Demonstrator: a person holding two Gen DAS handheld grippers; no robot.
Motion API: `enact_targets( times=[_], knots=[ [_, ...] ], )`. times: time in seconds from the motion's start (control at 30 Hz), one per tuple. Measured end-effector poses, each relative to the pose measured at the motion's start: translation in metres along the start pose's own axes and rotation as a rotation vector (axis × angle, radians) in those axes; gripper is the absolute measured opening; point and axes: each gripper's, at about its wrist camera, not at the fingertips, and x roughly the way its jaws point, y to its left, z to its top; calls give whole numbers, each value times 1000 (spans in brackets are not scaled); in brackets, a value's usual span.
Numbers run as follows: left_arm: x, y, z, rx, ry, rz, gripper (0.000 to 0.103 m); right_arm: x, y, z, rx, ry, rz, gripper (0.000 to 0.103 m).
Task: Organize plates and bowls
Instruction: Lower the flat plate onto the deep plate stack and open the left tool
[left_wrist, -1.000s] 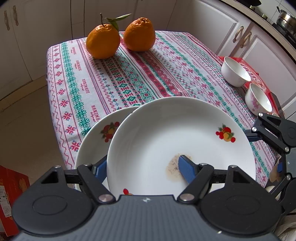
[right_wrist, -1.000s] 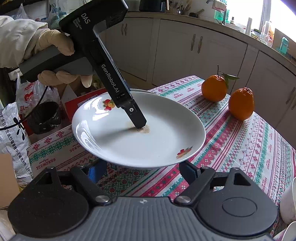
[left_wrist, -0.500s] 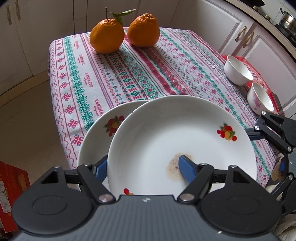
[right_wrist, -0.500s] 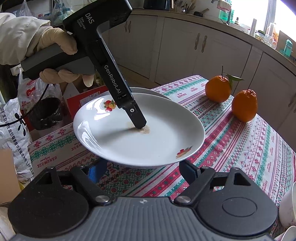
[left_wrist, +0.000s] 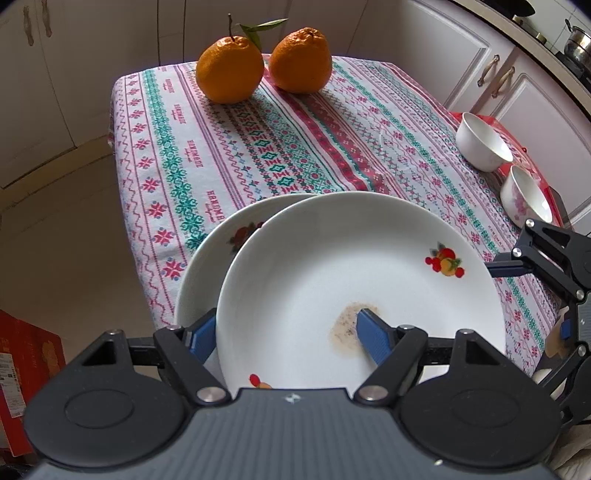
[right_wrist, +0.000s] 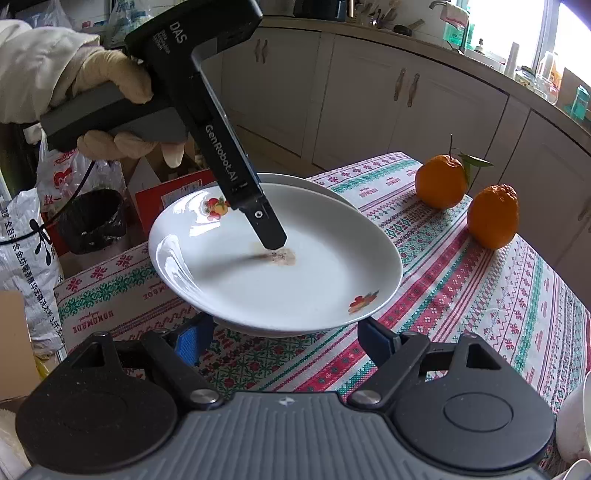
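My left gripper (left_wrist: 286, 328) is shut on a white plate (left_wrist: 351, 266) with small fruit prints and a brown stain in its middle. One blue pad lies inside the plate by the stain, and the other sits under the rim. In the right wrist view the plate (right_wrist: 295, 280) hangs tilted above the tablecloth, with the left finger (right_wrist: 271, 232) pressing into it. A second matching plate (left_wrist: 221, 251) lies partly beneath it near the table's corner. My right gripper (right_wrist: 284, 339) stands open just below the plate's near rim and holds nothing.
Two oranges (left_wrist: 229, 74) (left_wrist: 299, 61) sit at the far end of the patterned tablecloth (left_wrist: 295, 147). Two small bowls (left_wrist: 482, 147) (left_wrist: 526, 199) stand at its right edge. White cabinets surround the table. A red box (left_wrist: 22, 369), bags and a gloved hand (right_wrist: 110, 77) are at the left.
The left gripper and its plate have drifted slightly, so a little more of the lower plate shows. The right gripper has stayed where it was, still open.
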Motion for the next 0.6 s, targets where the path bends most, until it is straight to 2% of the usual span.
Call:
enact_targets(
  times=[0.6],
  knots=[
    [-25, -5, -2, 28, -60, 46, 79, -4, 5, -2, -14, -19, -24, 89]
  ],
)
